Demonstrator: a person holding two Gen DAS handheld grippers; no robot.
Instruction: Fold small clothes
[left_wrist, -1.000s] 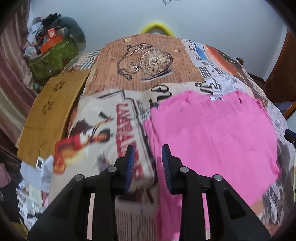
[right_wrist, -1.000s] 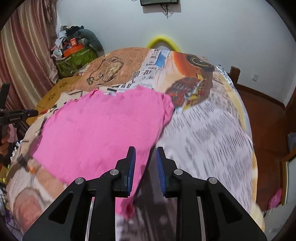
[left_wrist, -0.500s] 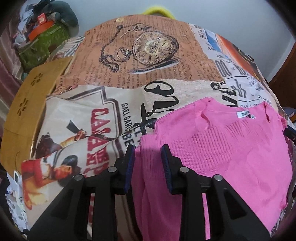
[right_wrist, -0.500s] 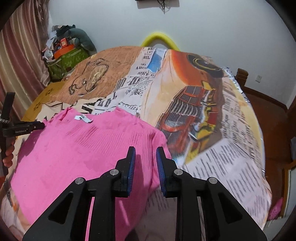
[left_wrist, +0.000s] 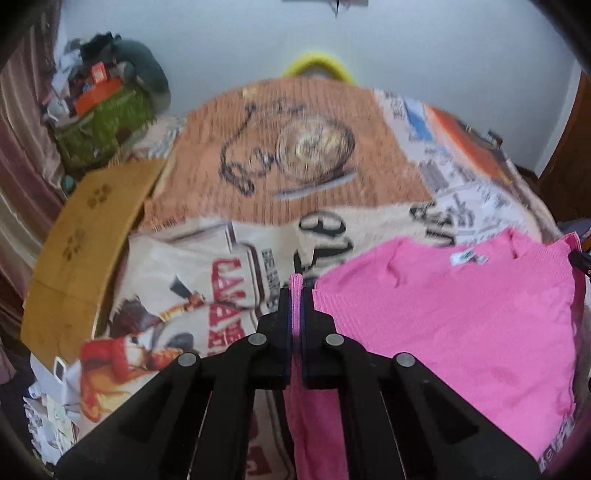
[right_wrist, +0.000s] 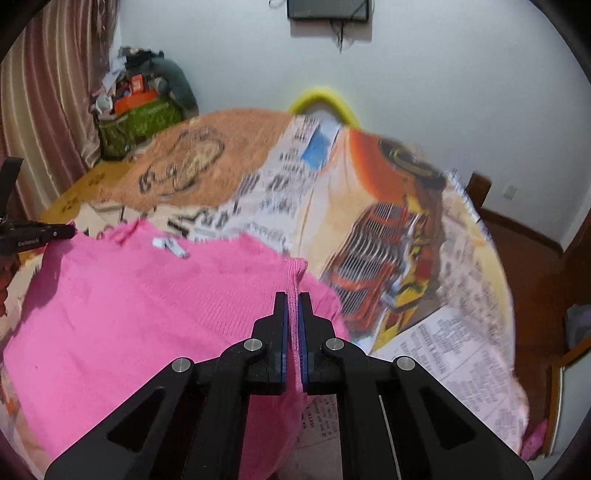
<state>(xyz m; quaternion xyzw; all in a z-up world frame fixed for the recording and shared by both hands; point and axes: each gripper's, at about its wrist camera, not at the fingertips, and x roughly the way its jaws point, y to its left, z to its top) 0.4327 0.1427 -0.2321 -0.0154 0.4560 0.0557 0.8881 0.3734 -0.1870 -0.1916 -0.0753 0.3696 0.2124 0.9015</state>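
Observation:
A pink knit top (left_wrist: 454, 314) lies spread on a printed bedspread (left_wrist: 280, 177), its white neck label (left_wrist: 467, 257) at the far edge. My left gripper (left_wrist: 295, 295) is shut on the top's left edge, with pink fabric pinched between the pads. In the right wrist view the same top (right_wrist: 122, 306) fills the lower left. My right gripper (right_wrist: 292, 301) is shut on the top's right edge, and the fabric rises into a ridge between its jaws. The left gripper's tip (right_wrist: 37, 236) shows at the far left of that view.
A wooden board (left_wrist: 85, 243) lies along the bed's left side. A green bag piled with clutter (left_wrist: 103, 122) stands in the back left corner by a curtain. A yellow hoop (right_wrist: 321, 98) leans on the white wall. Wooden floor (right_wrist: 524, 251) lies to the right of the bed.
Both grippers were open over the top's edges, then closed on the fabric. Both views have tilted up and drawn back, and the pinched edges now stand raised.

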